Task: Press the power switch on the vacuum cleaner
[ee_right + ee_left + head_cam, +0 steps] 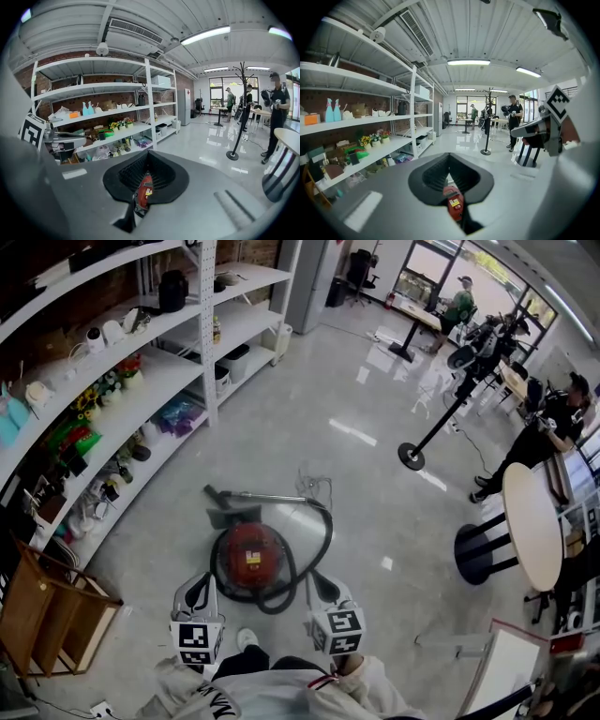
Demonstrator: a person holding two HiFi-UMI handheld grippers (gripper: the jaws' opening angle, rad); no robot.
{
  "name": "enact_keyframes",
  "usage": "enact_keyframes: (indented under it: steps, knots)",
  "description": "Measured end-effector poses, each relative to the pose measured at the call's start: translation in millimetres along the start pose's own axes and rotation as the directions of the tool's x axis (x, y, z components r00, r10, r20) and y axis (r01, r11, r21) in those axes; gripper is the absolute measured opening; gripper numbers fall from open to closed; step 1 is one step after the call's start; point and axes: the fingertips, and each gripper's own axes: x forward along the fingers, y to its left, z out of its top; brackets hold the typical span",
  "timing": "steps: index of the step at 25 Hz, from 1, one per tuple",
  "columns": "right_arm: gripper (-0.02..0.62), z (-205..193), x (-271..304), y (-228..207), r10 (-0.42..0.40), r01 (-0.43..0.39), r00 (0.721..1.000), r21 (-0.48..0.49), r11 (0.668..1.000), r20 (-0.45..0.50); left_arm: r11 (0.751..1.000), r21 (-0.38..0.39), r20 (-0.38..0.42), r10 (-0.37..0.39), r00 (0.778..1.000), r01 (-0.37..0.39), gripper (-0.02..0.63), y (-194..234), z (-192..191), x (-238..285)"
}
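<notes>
Red vacuum cleaner point(251, 557), yellow label point(453, 203) illegible

place: open-plan office/lab | cues: stocked white shelving point(141, 343), round table point(532, 526), polished floor point(356, 456)

In both gripper views we see the vacuum cleaner point(453, 202) only as a red sliver; the jaws hide the rest. In the head view its power switch is too small for us to pick out. The bottom edge cuts off our sleeves point(375, 697), the left edge the wooden crate point(47, 615).
</notes>
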Motion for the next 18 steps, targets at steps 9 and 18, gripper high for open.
enact_keyframes:
  steps: [9, 18]
  knots:
    - [0.002, -12.0, -16.5, -2.2, 0.03, -0.03, 1.0, 0.004, 1.0, -0.002, 1.0, 0.01, 0.0, 0.012, 1.0, -0.012, 0.0, -17.0, 2.2, -10.1]
    - [0.002, -25.9, -47.8, -14.0, 0.039, -0.039, 0.999, 0.014, 0.999, 0.011, 0.999, 0.021, 0.001, 0.025, 1.0, -0.025, 0.0, -48.7, 0.2, -30.3]
